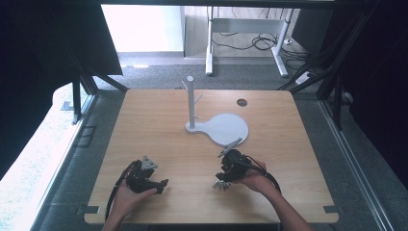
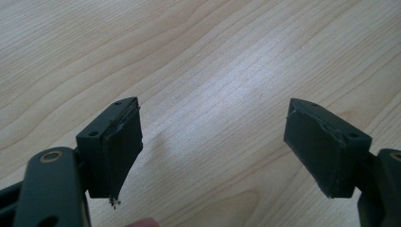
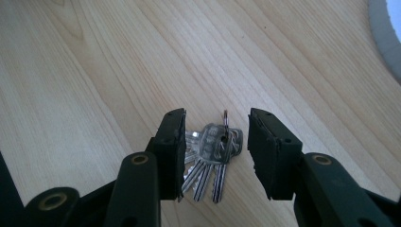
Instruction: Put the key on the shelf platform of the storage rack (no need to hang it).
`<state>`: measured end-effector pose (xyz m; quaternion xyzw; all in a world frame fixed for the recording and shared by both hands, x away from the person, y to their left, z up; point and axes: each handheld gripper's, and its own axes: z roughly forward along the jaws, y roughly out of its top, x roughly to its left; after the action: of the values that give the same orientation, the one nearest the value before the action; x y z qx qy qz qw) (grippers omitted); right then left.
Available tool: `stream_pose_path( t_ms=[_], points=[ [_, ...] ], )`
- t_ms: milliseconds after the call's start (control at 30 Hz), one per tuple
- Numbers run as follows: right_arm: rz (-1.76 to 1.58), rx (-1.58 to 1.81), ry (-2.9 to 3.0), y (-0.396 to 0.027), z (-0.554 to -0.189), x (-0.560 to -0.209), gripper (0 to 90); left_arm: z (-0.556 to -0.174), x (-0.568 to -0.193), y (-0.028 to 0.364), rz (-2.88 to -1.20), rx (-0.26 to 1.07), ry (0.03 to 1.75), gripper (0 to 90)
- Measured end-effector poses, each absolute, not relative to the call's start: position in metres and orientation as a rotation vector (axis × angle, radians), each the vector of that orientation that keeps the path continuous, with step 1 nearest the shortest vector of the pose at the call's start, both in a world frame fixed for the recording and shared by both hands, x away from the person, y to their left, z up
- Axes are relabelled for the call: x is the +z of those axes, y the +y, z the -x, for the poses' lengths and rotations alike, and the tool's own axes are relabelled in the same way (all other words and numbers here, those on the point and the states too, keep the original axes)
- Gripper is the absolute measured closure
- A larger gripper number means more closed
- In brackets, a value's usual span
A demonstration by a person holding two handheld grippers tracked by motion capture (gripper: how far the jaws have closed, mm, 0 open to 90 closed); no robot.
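1. Right gripper view: the right gripper (image 3: 216, 142) has its jaws partly apart, one on each side of a bunch of keys (image 3: 213, 158). The keys lie flat on the wooden table (image 3: 85, 85), and I cannot tell if the jaws touch them
2. The left gripper (image 2: 213, 142) has its jaws wide apart over bare wood, with nothing between them
3. In the high view, a white stand (image 1: 191, 103) on a round white base (image 1: 228, 129) sits farther back on the table, near the right gripper
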<state>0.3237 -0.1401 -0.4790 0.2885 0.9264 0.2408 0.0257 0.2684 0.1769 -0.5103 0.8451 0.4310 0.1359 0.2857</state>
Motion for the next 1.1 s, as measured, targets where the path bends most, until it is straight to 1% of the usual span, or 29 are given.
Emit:
stream_pose_path(
  t_ms=[467, 1100],
  points=[
    [-0.880, 0.702, 2.870, -0.126, -0.331, -0.483, 60.3, -0.268, -0.510, 0.178, -2.251, 0.362, 1.158, 20.4],
    [-0.888, 0.595, 2.895, -0.124, -0.338, -0.494, 74.1, -0.269, -0.512, 0.176, -2.267, 0.354, 1.152, 20.4]
  ],
)
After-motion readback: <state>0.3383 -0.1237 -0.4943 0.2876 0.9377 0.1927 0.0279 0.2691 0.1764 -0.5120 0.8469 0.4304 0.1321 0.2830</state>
